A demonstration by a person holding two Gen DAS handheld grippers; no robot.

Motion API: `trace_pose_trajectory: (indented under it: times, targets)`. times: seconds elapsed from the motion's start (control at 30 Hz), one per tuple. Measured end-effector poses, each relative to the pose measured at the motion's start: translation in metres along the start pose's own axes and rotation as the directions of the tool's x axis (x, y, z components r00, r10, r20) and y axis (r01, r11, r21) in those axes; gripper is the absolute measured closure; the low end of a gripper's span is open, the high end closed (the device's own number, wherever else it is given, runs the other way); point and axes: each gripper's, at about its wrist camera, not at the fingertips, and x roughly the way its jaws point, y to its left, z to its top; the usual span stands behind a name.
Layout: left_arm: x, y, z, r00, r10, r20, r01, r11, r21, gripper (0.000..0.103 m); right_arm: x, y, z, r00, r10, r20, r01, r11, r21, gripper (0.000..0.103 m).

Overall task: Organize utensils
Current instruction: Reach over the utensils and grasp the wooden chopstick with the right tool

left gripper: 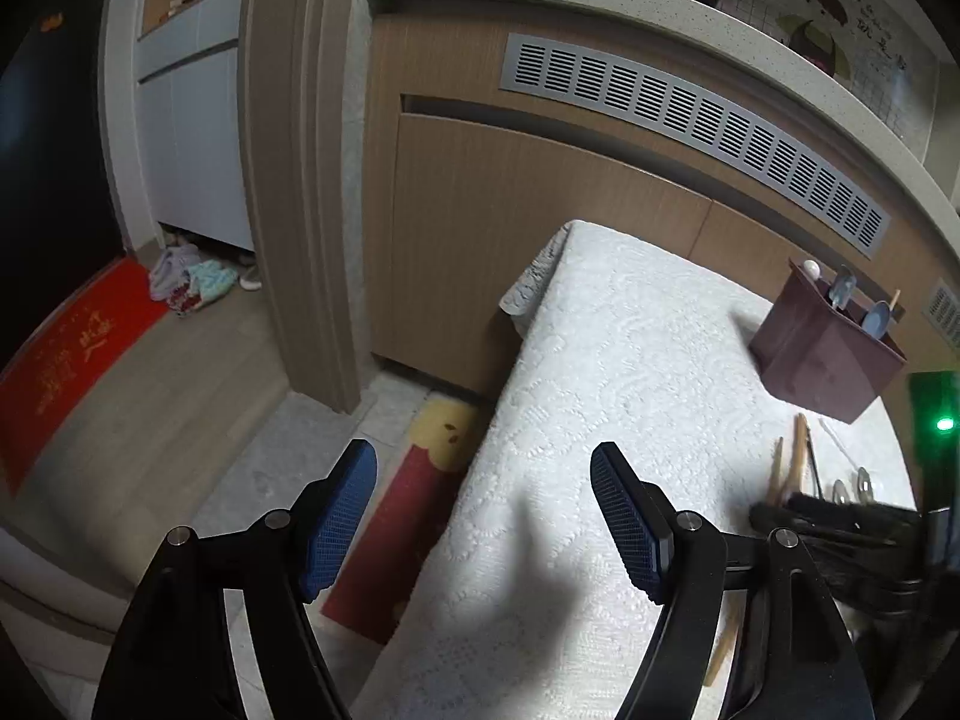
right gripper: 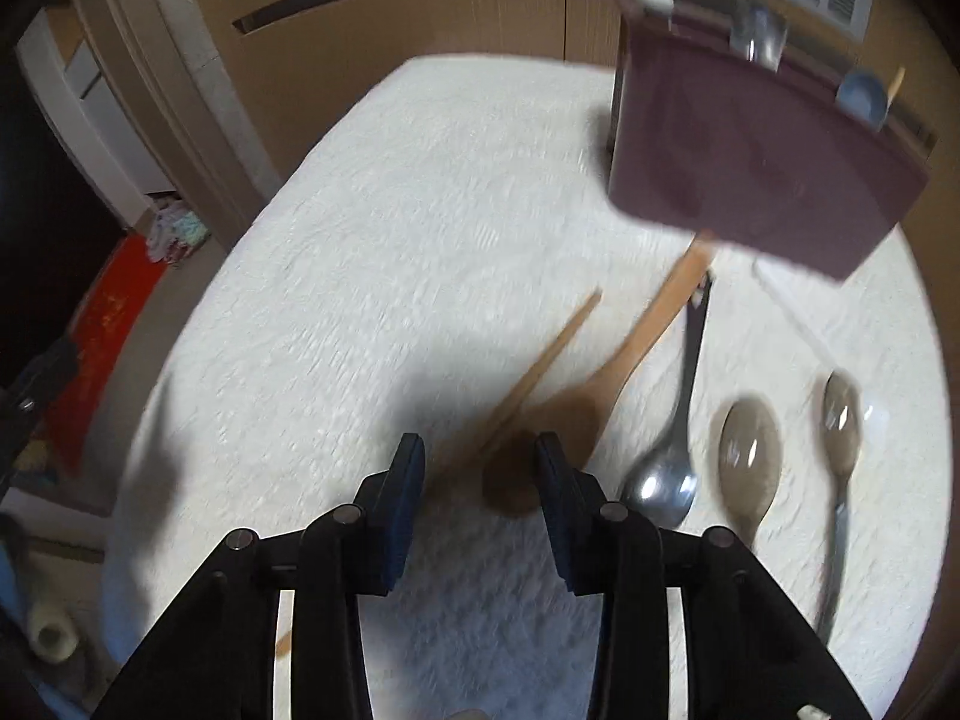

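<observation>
My left gripper [left gripper: 483, 510] is open and empty, hanging over the left edge of the white-clothed table [left gripper: 630, 360]. My right gripper [right gripper: 480, 456] is open, low over the cloth [right gripper: 390, 210]. The bowl of a wooden spoon [right gripper: 600, 396] lies between its tips, and I cannot tell if they touch it. A wooden stick [right gripper: 540, 354] runs under its left finger. To the right lie a metal spoon [right gripper: 666, 480] and two greyish spoons [right gripper: 750, 456] [right gripper: 840, 414]. A maroon holder [right gripper: 750, 150] [left gripper: 822, 348] stands behind them with several utensils upright in it.
A wooden cabinet [left gripper: 540, 210] with a grey vent grille [left gripper: 690, 114] stands right behind the table. A door frame [left gripper: 300, 180] is at the left, with a red mat [left gripper: 72, 348] and slippers [left gripper: 192, 282] on the floor. A second mat [left gripper: 420, 480] lies beside the table.
</observation>
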Motion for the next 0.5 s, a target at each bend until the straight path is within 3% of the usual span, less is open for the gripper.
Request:
trace_pose_trajectory:
  times: [0.07,0.13,0.2,0.27,0.43,0.5]
  targets:
    - [0.0,0.0,0.0,1.0,-0.018,-0.009,0.018,1.0,0.0,0.029,-0.001,0.003,-0.005,1.0,-0.014,0.02,0.015,0.998,-0.055,0.064]
    - [0.002,-0.005,0.0,0.999,-0.042,-0.022,0.042,0.999,0.005,0.029,-0.008,0.002,-0.015,0.999,-0.022,0.048,0.028,0.993,-0.119,0.083]
    - [0.005,-0.014,-0.001,0.997,-0.064,-0.038,0.065,0.998,0.016,0.029,-0.02,-0.007,-0.025,0.997,-0.017,0.069,0.027,0.988,-0.154,0.095]
    - [0.008,-0.026,-0.002,0.994,-0.089,-0.056,0.091,0.995,0.038,0.029,-0.033,-0.026,-0.035,0.997,-0.011,0.072,0.021,0.989,-0.149,0.099]
    - [0.018,-0.063,-0.007,0.983,-0.146,-0.11,0.158,0.981,0.11,0.029,-0.052,-0.093,-0.057,0.996,-0.039,0.076,0.042,0.998,-0.038,0.098]
    - [0.021,-0.076,-0.008,0.981,-0.149,-0.125,0.166,0.977,0.136,0.029,-0.058,-0.119,-0.065,0.997,-0.013,0.074,0.011,1.0,0.027,0.098]
